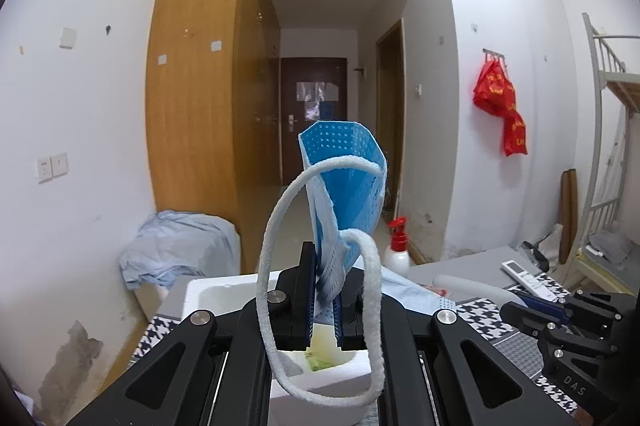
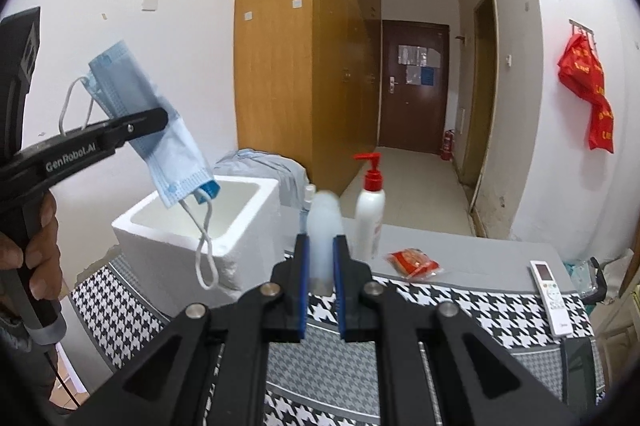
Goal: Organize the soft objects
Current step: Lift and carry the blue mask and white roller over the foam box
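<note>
While pinched between the left gripper's [image 1: 324,290] fingers, a blue face mask [image 1: 344,170] sticks up and hangs over the white foam box [image 2: 192,226]; in the right wrist view the mask [image 2: 160,130] is held in the air above the box's open top, its white ear loops [image 2: 206,250] dangling down in front of the box wall. Right gripper [image 2: 320,266] fingers are close around a blurred pale whitish object [image 2: 326,226]; can't tell what it is, or whether they actually press it. Box sits on the houndstooth-covered surface [image 2: 460,306]. Also on the surface: pump bottle with red top [image 2: 370,206] behind the right gripper, red packet [image 2: 414,262] beside it, white remote [image 2: 550,292] farther right. Wooden wardrobe [image 2: 296,38] behind, red bag [image 2: 588,86] hanging on the wall.
</note>
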Available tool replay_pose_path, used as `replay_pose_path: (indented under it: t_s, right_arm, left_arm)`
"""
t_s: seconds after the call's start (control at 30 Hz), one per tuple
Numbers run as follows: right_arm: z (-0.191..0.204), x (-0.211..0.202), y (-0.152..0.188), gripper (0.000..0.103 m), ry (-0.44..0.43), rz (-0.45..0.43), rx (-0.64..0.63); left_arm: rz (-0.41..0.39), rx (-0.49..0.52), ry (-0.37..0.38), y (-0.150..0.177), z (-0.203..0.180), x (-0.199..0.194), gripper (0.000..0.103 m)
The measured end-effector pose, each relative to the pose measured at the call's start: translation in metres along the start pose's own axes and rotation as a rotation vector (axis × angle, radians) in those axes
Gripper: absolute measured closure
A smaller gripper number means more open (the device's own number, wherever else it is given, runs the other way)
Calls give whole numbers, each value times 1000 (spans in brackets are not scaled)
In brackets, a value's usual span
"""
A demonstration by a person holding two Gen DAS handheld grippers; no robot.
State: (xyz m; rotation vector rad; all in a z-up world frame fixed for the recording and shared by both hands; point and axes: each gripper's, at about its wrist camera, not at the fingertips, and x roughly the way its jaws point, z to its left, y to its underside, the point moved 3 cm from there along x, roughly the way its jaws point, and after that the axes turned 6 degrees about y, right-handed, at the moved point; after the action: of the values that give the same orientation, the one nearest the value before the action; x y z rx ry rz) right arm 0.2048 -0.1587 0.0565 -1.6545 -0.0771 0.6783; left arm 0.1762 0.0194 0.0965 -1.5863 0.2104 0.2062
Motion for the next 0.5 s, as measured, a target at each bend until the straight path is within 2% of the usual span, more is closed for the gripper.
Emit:
replay_pose_path:
  t_s: [0.23, 0.5]
  right_arm:
    - [16, 7, -9, 89, -36, -4, -33]
    - [35, 12, -15, 89, -73, -12, -50]
  left_arm:
    - [-8, -1, -45, -4, 16, -5, 95]
    - [23, -4, -91, -2, 35, -2, 95]
